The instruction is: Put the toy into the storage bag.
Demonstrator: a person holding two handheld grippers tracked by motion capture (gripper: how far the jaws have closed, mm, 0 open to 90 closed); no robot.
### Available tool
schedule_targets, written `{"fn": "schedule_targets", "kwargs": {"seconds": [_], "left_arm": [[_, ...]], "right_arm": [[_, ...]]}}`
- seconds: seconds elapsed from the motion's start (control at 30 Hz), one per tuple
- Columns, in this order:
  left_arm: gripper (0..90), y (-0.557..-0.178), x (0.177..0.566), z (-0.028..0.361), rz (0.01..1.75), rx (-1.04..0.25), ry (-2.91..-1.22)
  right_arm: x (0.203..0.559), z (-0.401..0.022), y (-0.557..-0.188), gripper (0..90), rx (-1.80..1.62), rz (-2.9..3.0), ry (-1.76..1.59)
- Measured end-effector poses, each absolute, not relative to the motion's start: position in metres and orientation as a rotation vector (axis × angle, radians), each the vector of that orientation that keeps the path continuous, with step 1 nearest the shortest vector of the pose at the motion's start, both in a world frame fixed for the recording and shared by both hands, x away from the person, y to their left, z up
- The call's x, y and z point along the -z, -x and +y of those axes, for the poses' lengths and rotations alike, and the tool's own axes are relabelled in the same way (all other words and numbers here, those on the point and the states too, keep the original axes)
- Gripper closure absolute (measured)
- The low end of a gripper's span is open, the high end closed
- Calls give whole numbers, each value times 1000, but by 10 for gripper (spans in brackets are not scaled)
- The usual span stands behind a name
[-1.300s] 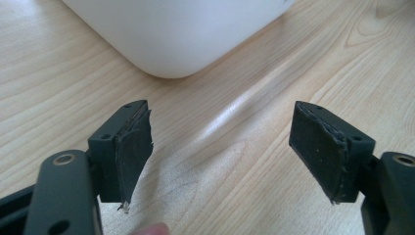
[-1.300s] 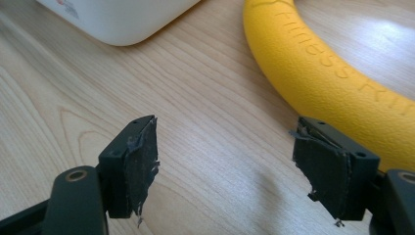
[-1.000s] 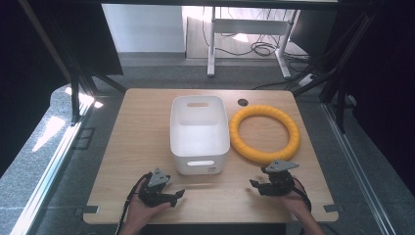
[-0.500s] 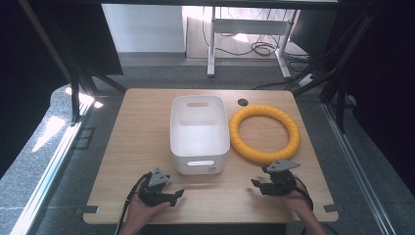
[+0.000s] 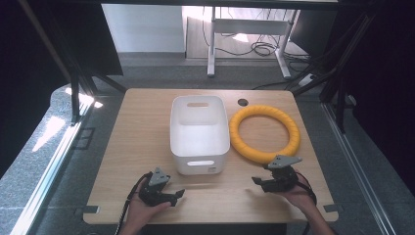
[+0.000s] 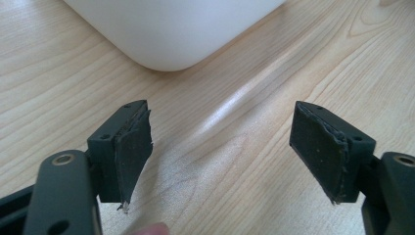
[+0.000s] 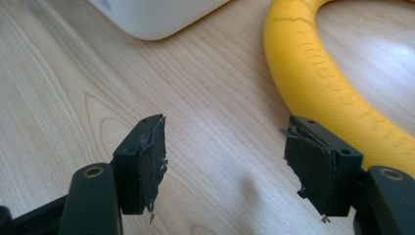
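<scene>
**Both tongs wide and empty, near the bin and ring**

Left tongs (image 5: 177,195) sit low over the bench (image 5: 132,147), jaws wide apart, nothing between them. In the left gripper view the left tongs (image 6: 220,147) have bare wood in the gap, and the white bin (image 6: 171,29) has its rounded corner just ahead of them, apart from the pads.

Right tongs (image 5: 258,182) also have jaws wide, nothing held; they have just been opening a little. In the right gripper view the right tongs (image 7: 225,156) hang over bare wood; the yellow ring (image 7: 333,88) runs ahead and past the right-hand jaw, close beside it, contact can't be told. Bin corner lies farther ahead to the left.

From the high view: bin (image 5: 199,134) ahead between the two tongs, ring (image 5: 264,133) just beside it, its near edge right ahead of the right tongs. A hand (image 5: 142,213) grips each tool.
</scene>
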State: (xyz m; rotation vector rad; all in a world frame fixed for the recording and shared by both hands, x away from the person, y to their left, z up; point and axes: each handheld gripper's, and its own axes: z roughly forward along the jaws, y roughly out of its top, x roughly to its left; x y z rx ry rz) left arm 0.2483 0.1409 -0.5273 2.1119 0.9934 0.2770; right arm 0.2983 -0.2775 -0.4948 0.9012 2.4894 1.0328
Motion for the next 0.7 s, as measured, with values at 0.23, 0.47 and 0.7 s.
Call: {"fn": "schedule_targets", "kwargs": {"seconds": [0.23,0.47,0.7], "left_arm": [[238,-249,528,140,990,-264,-2127],[239,-249,530,137,994,-255,-2140],[239,-249,531,137,990,-251,-2146]], "right_arm": [[478,-282,-303,340,-1007,2510,-863],[452,-283,-322,346,-915,2570,-807],[446,-281,-341,342,-862,2616,-803]]}}
